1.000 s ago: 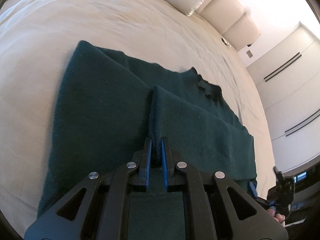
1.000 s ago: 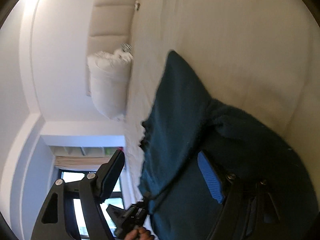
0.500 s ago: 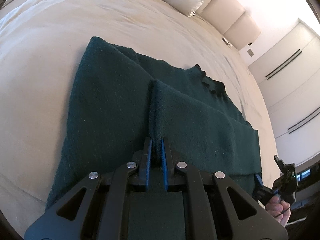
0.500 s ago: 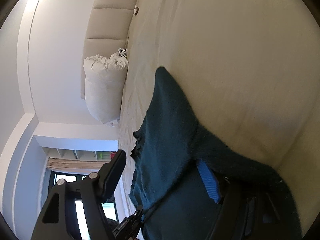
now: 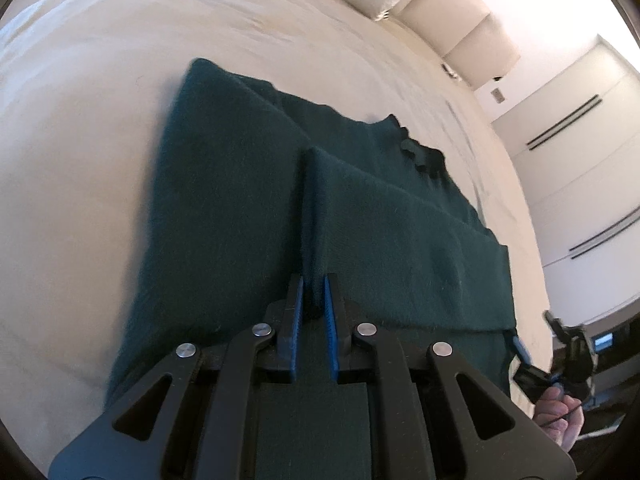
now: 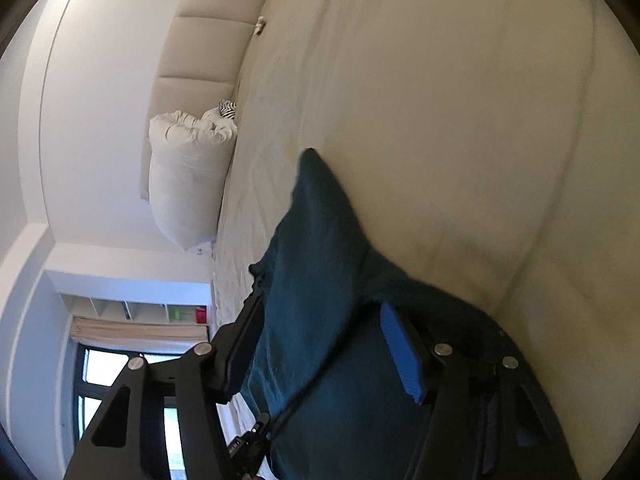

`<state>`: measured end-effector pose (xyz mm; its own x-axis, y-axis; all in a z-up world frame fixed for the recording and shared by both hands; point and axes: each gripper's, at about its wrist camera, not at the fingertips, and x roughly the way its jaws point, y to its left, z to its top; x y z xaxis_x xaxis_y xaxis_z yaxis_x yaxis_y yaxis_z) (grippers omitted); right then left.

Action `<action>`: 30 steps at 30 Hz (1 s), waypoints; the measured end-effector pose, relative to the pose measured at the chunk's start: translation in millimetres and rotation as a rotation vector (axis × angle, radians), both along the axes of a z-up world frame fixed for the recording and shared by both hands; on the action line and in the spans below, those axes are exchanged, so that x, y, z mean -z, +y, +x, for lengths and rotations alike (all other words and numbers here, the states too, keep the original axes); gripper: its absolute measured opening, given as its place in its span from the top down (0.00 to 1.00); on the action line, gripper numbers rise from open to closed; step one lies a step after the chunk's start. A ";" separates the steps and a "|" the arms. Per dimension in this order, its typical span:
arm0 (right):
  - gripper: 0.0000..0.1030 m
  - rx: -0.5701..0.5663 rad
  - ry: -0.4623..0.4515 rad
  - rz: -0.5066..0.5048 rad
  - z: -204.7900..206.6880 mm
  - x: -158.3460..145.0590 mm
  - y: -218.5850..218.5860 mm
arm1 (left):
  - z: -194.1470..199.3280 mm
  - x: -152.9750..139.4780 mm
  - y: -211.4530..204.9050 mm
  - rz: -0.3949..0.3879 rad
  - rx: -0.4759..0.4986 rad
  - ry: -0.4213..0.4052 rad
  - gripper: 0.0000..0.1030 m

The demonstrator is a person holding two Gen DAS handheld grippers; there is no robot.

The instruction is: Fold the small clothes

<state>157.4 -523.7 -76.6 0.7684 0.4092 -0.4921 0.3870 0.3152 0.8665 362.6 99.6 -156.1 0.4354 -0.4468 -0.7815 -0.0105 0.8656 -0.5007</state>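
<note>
No brand, label or readable writing shows anywhere in either view. The left gripper (image 5: 313, 298) is clamped tight on a raised ridge of the dark green garment (image 5: 224, 216), its blue pads pinching the fold so that the cloth stands up in a narrow crease running away from the fingertips. The garment lies spread on the cream bed sheet (image 5: 80, 128), partly folded, with one layer lapped over another and a scalloped edge at its far side. The right gripper (image 6: 320, 344) has its jaws closing; the green cloth hangs between them and drapes over the blue pad (image 6: 400, 356) of one finger, while the other finger stands off the fabric's edge, so the pads do not yet press it from both sides. From the left wrist view that right gripper appears at the garment's far corner, with a hand (image 5: 558, 412) around its handle. A white pillow (image 6: 188, 184) leans against the padded headboard (image 6: 200, 56) at the head of the bed.
</note>
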 end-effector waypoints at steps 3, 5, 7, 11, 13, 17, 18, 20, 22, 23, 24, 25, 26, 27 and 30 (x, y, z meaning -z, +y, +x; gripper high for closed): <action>0.36 -0.010 -0.053 -0.102 12.0 -26.7 -11.7 | -10.8 -24.1 -0.2 0.123 -0.031 -0.035 0.90; 0.34 -0.042 -0.068 -0.114 27.4 -31.8 -18.1 | -12.9 -38.9 -1.0 0.152 -0.037 -0.086 0.90; 0.34 -0.123 -0.085 -0.123 53.8 -34.2 -19.7 | -9.4 -52.0 -5.5 0.177 -0.024 -0.162 0.90; 0.34 -0.274 -0.100 -0.121 98.6 -28.3 -5.3 | 11.4 -52.9 -25.3 0.101 0.053 -0.237 0.90; 0.34 -0.322 -0.118 -0.090 118.4 -15.2 2.7 | 27.4 -40.4 -38.8 0.088 0.090 -0.231 0.90; 0.34 -0.328 -0.056 -0.061 144.1 21.9 1.2 | 51.3 -4.5 -53.5 0.145 0.131 -0.137 0.90; 0.34 -0.329 -0.038 -0.065 146.2 28.1 -0.2 | 50.9 0.5 -55.0 0.147 0.137 -0.142 0.90; 0.37 -0.355 -0.024 -0.043 147.5 43.7 -1.5 | 48.7 4.1 -55.9 0.159 0.144 -0.184 0.90; 0.42 -0.374 -0.048 -0.040 137.1 43.6 -4.5 | 46.2 6.7 -54.5 0.155 0.146 -0.203 0.90; 0.42 -0.382 -0.049 -0.037 130.8 42.4 -5.3 | 44.7 6.6 -52.7 0.145 0.143 -0.203 0.90; 0.41 -0.398 -0.050 -0.043 120.6 39.6 -4.7 | 43.0 6.4 -50.2 0.128 0.140 -0.199 0.90; 0.41 -0.415 -0.049 -0.054 113.4 37.9 -5.0 | 38.4 6.6 -48.3 0.115 0.140 -0.195 0.90; 0.41 -0.430 -0.045 -0.073 105.3 35.4 -4.7 | 35.7 5.9 -45.2 0.108 0.140 -0.194 0.90; 0.40 -0.444 -0.045 -0.104 92.8 30.4 -3.1 | 27.8 6.5 -41.6 0.103 0.139 -0.194 0.90; 0.38 -0.461 -0.046 -0.156 69.5 20.9 -1.8 | 8.1 4.2 -30.4 0.098 0.147 -0.200 0.90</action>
